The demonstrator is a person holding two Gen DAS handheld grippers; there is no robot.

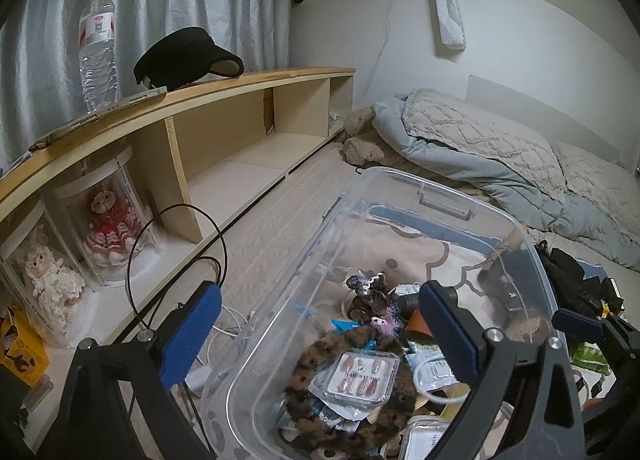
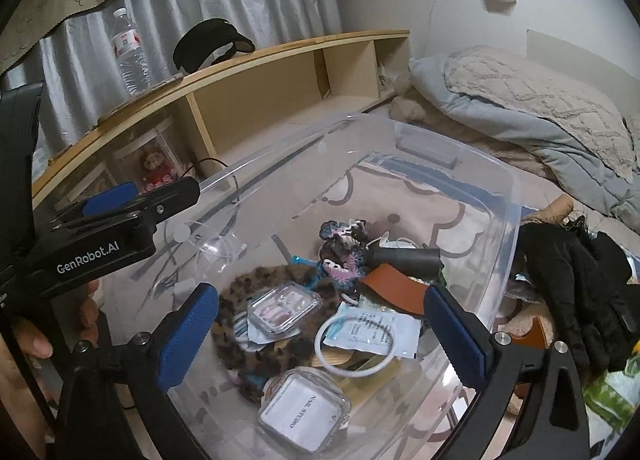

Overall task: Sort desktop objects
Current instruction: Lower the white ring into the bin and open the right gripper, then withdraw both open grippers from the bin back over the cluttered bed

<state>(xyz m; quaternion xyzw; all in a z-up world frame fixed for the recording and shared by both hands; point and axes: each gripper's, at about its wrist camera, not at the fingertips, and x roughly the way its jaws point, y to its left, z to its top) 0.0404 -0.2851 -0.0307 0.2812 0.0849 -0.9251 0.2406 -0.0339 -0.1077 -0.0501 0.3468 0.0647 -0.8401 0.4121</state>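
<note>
A clear plastic bin [image 2: 460,195] at frame centre holds a leopard-print scrunchie [image 2: 256,292] and nail-tip boxes [image 2: 284,306], while the right gripper [image 2: 320,328] and left gripper [image 1: 320,324] hover spread wide, gripping nothing.

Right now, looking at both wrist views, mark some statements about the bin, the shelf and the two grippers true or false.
1. The clear bin holds small items. True.
2. A nail box lies on the furry band. True.
3. The right gripper is shut on the white ring. False: its jaws stand open, holding nothing.
4. The water bottle lies inside the bin. False: it stands upright on the shelf.
5. A black visor sits on the shelf. True.
6. The left gripper grips the bin's rim. False: it is open.
</note>
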